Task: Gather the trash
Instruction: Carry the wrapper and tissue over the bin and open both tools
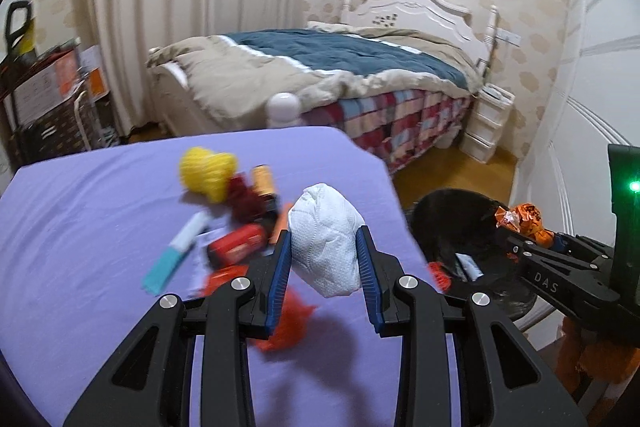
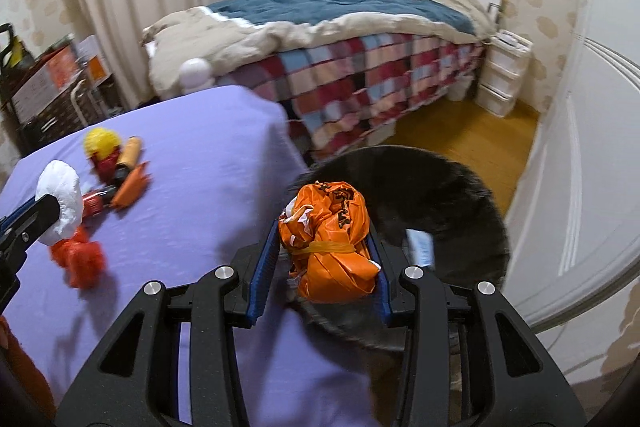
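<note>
My left gripper (image 1: 323, 251) is shut on a crumpled white paper wad (image 1: 325, 245), held above the purple-covered table (image 1: 100, 227). My right gripper (image 2: 320, 251) is shut on a tied orange plastic bag (image 2: 328, 247), over the rim of a black-lined trash bin (image 2: 420, 195). From the left wrist view the right gripper (image 1: 516, 227) with its orange bag (image 1: 520, 219) hangs over the bin (image 1: 452, 227). The right wrist view shows the left gripper (image 2: 52, 215) with the white wad (image 2: 60, 203) at the left edge.
Loose trash lies on the table: a yellow net ball (image 1: 206, 173), a red pack (image 1: 236, 247), a teal-and-white wrapper (image 1: 172, 259), an orange net (image 2: 80, 259). A bed (image 1: 320, 75) with a checked skirt stands behind. A white wardrobe (image 2: 580, 147) runs along the right, beside the wooden floor (image 2: 460, 135).
</note>
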